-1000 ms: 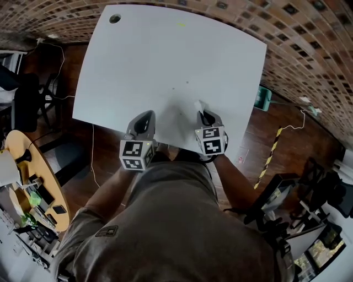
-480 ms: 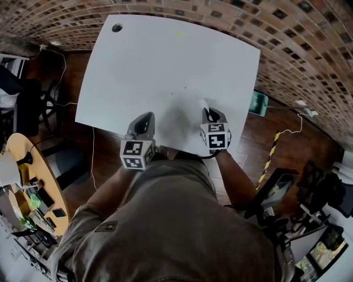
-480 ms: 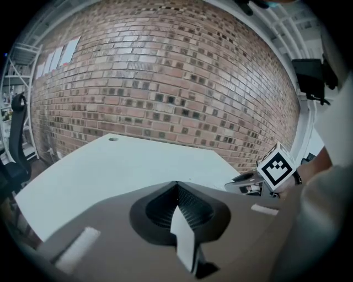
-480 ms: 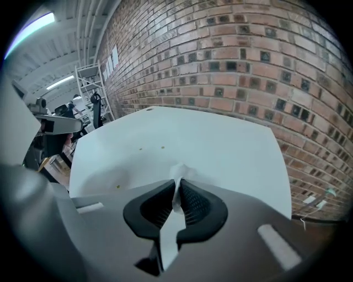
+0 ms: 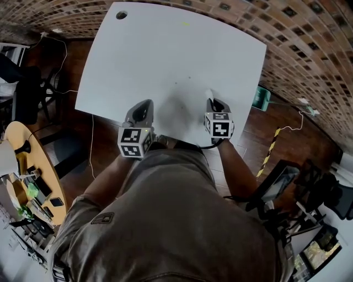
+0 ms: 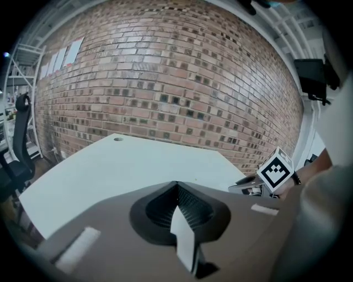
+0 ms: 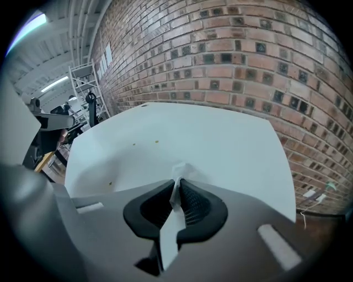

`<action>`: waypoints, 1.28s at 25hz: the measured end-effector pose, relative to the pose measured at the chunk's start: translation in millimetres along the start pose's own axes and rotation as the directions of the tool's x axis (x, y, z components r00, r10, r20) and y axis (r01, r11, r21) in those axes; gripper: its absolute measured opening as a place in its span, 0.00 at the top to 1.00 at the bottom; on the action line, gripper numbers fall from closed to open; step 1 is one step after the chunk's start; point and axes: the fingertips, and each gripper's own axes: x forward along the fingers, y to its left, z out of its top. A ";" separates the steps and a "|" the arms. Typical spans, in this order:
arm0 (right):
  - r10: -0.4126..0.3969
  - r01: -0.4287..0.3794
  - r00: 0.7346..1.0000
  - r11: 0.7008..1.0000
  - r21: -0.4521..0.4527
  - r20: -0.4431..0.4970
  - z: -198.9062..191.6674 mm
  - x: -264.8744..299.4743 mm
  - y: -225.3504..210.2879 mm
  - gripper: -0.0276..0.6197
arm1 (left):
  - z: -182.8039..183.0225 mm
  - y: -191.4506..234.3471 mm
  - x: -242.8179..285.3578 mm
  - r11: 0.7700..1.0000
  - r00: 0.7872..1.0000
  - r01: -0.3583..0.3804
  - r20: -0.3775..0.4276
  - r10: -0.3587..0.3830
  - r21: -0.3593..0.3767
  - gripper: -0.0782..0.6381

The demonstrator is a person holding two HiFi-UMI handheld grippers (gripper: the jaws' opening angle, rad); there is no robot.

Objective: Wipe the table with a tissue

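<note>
- The right gripper (image 7: 177, 184) has its jaws shut tight on a white tissue (image 7: 179, 169). A small crumpled bit of the tissue pokes out past the tips.
- In the head view, this gripper is over the near right part of the white tabletop (image 5: 165, 49). The tissue points away from the person, low over the tabletop (whether it touches cannot be told).
- The left gripper (image 6: 176, 187) has its jaws closed together, with nothing between them.
- It is over the near edge of the tabletop, to the left of the right gripper and well apart from it. Its jaws point out across the tabletop.
- A few tiny dark specks (image 7: 156, 142) lie on the tabletop, out in front of the tissue.
- A round hole (image 5: 121, 15) sits in the far left corner of the tabletop.
- A brick wall (image 6: 165, 82) stands behind the far side of the tabletop.
- A round wooden table (image 5: 22, 165) with small things on it stands off to the person's left, on the dark floor.
</note>
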 end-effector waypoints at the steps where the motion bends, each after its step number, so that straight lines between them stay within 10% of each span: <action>1: 0.005 -0.005 1.000 1.000 -0.001 -0.002 -0.6 -0.4 3.6 0.91 | -1.0 1.4 -1.0 1.000 1.000 0.000 0.000 0.000 0.000 0.90; 32: 0.252 -0.257 0.966 0.962 -0.096 -0.059 -22.8 -2.9 150.8 0.91 | -14.4 32.8 -31.2 0.999 1.000 0.022 -0.019 -0.021 0.031 0.90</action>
